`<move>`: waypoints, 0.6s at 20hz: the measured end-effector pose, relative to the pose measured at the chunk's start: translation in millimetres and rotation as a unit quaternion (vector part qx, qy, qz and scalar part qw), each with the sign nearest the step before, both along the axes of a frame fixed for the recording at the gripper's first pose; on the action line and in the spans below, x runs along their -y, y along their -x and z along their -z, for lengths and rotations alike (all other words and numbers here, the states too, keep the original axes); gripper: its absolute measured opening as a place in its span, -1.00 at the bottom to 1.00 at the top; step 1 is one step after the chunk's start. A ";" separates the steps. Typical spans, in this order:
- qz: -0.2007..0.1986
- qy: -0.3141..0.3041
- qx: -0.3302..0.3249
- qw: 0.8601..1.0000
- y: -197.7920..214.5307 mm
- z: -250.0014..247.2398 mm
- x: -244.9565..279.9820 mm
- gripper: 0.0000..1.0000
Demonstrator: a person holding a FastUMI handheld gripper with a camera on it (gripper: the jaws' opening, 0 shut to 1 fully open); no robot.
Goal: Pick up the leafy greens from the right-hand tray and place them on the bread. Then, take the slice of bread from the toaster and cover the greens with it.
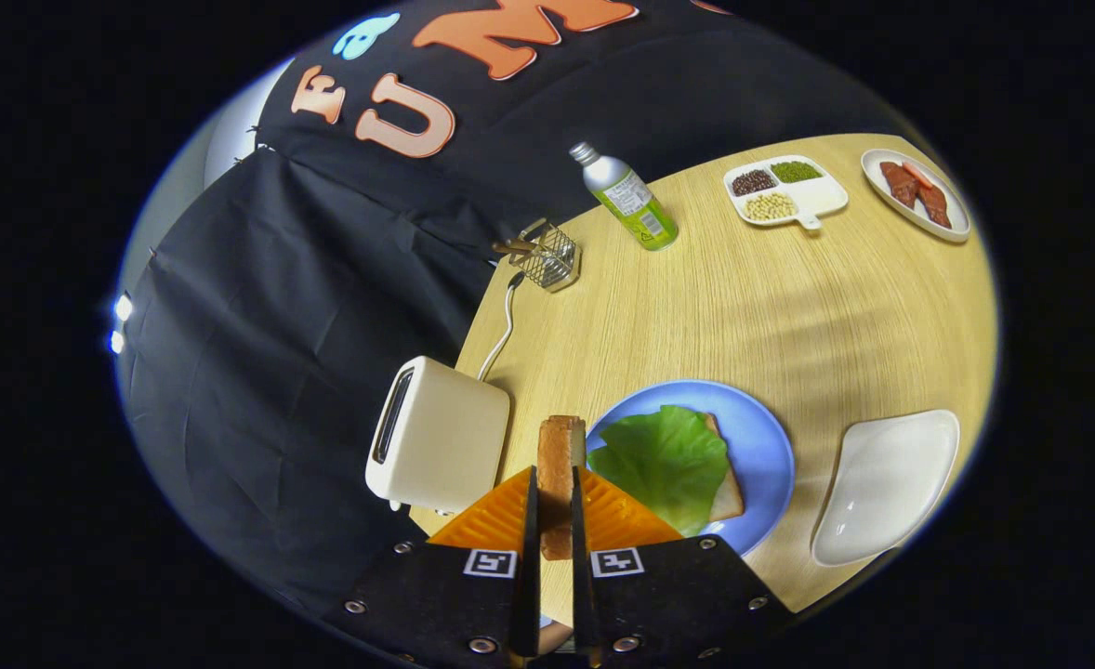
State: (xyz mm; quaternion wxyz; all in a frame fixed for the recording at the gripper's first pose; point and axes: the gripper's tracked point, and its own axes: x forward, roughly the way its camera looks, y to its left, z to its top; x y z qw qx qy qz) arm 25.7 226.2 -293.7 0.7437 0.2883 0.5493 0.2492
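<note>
Jaws pinch the bread slice (560, 469) on edge in our gripper (554, 520) | held upright, probably clear of toaster (438, 435) | lettuce (664, 460) already on plate's (761, 437) bread, right | next: lay it over.

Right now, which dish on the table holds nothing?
The white dish beside the blue plate; the other dishes hold food. The gripper has its jaws clamped on toast.

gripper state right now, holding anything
gripper: shut on the bread slice, held on edge between both fingers, between the toaster and the blue plate.
</note>
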 end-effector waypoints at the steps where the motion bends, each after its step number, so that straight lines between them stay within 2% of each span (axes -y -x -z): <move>1: 0.003 -0.002 -0.006 1.000 0.9 5.5 3.0 -0.70; 6: 0.021 -0.019 -0.019 0.999 0.1 28.5 13.9 -0.70; 12: 0.044 -0.009 -0.038 0.998 2.5 57.5 35.3 -0.70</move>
